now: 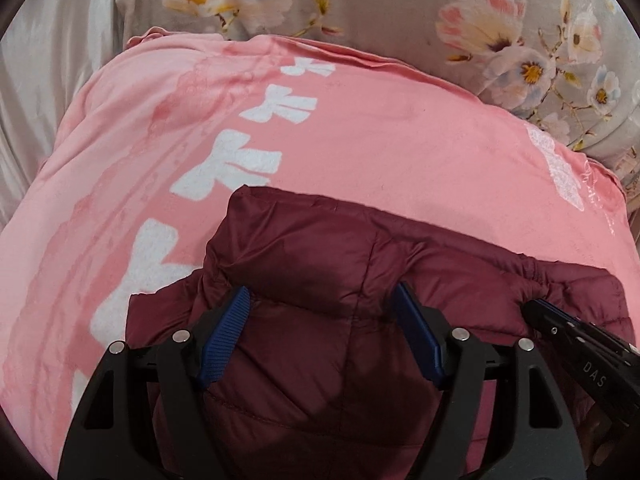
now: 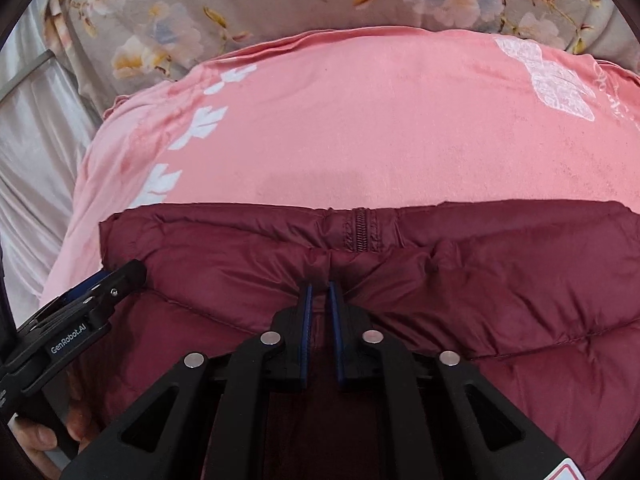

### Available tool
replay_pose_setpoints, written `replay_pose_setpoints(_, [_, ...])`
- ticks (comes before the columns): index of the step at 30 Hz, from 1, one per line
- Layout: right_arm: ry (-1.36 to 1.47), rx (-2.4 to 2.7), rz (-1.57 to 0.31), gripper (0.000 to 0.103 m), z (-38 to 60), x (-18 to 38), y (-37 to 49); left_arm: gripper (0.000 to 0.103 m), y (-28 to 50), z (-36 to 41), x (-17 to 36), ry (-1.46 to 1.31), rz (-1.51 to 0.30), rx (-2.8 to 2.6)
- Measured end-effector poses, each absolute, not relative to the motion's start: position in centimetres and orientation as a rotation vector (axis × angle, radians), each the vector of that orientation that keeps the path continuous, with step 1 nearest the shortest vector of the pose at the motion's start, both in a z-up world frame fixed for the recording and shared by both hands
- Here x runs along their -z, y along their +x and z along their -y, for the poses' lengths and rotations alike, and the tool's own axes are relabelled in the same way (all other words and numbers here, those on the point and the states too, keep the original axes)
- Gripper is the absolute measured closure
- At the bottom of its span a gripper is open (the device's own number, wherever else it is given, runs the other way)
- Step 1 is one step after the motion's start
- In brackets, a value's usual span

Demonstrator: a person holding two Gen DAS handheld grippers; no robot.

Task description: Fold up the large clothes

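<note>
The bed carries everything: a floral sheet at the far side, a pink blanket spread over it, and on the blanket's near part the maroon puffer jacket, which reaches under both grippers toward the near edge.

The jacket looks partly folded, a quilted flap doubled over its body, the zipper showing at the far hem in the right view. The step in hand seems to be carrying that fold over and pressing it flat.

The left gripper has its jaws wide open, straddling a puffed ridge of the flap without pinching it. The right gripper has its jaws nearly closed on a small pleat of the maroon fabric — a thin bite, just below the zipper.

To do it well, I would judge: close the left on the ridge before lifting, so both ends rise together, and keep the slick shell taut between the two, since down filling springs back.

Room is ample toward the far edge — bare pink blanket beyond the hem. To the left a pale satin cloth marks that edge, near the jacket's corner; the grippers themselves sit close, so they could knock.
</note>
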State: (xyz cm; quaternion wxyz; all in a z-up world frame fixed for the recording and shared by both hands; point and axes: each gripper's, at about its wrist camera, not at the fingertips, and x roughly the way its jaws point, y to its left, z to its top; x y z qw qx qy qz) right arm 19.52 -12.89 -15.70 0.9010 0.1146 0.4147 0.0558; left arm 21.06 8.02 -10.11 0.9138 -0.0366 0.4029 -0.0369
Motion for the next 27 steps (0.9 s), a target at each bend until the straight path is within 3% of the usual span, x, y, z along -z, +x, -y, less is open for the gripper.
replay_pose_setpoints(21, [0.177, -0.098, -0.808, 0.102, 11.9, 17.4, 19.3, 0.026, 21.2, -7.8, 12.3, -0.064, -0.824, 0.092])
replay_pose_setpoints(27, [0.184, -0.102, -0.804, 0.102, 11.9, 17.4, 19.4, 0.024, 19.3, -10.6, 10.2, -0.191, -0.819, 0.152])
